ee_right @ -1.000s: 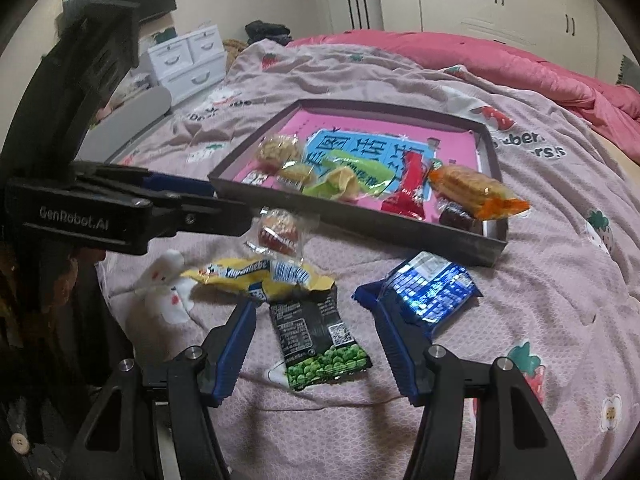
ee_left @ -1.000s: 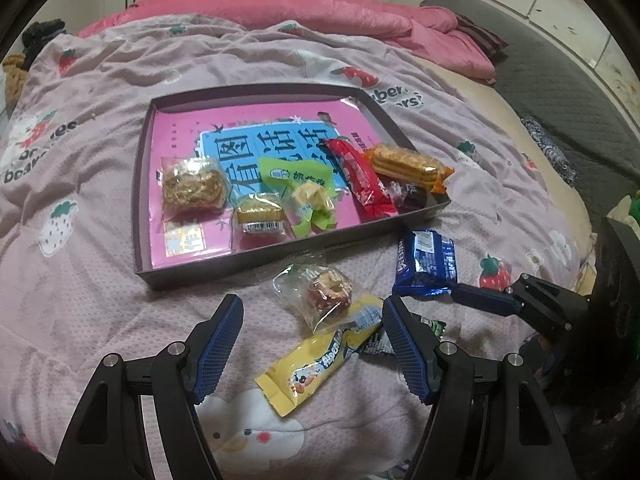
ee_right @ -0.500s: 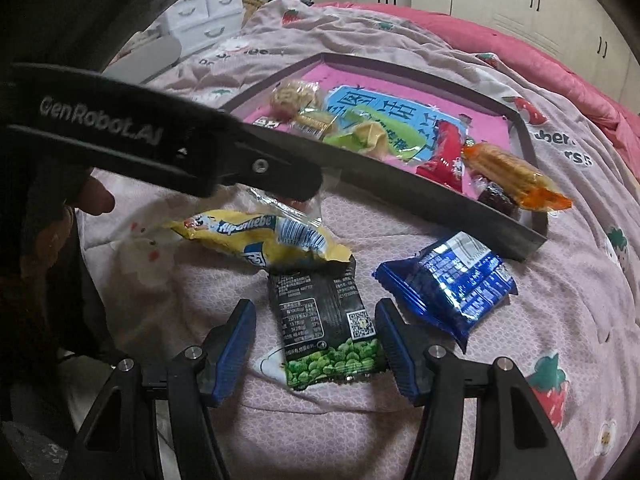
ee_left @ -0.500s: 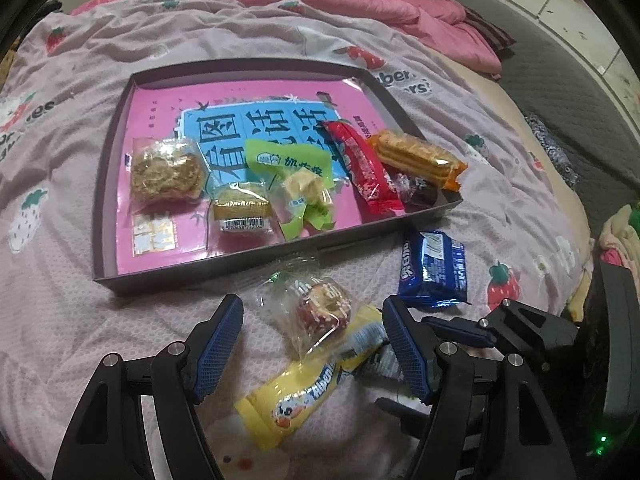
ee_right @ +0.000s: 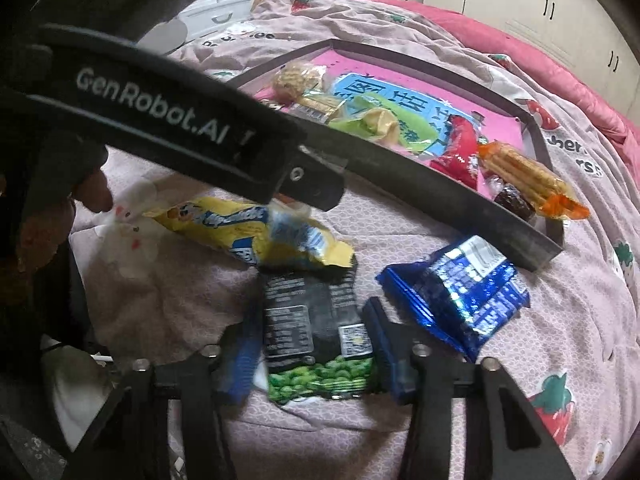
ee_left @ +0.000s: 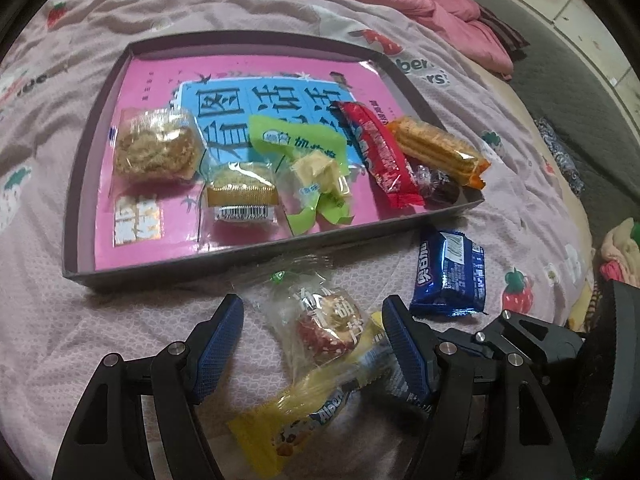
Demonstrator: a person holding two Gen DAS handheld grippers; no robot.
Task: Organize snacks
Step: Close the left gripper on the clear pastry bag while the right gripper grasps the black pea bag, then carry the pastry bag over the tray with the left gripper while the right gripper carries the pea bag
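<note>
A dark tray (ee_left: 200,268) with a pink liner lies on the bed and holds several wrapped snacks. In front of it my left gripper (ee_left: 314,324) hangs low over a clear-wrapped red and white snack (ee_left: 328,328). Its jaws are closing a little; the pads are clear of the wrapper. A yellow packet (ee_left: 304,412) lies under that snack. My right gripper (ee_right: 312,348) straddles a black and green pea packet (ee_right: 316,332). These jaws are closing, with the pads at the packet's edges and the packet still flat. A blue packet (ee_right: 460,292) lies just right of it.
The left gripper's black body (ee_right: 180,120) crosses the right wrist view above the yellow packet (ee_right: 248,232), with a person's fingertip (ee_right: 94,192) behind it. The right gripper (ee_left: 520,340) sits close beside the blue packet (ee_left: 452,276). A pink quilt (ee_left: 420,4) is heaped behind the tray.
Both grippers have sunk closer to the bedspread. The right jaws have narrowed around the pea packet. The left gripper has come down over the clear-wrapped snack.
</note>
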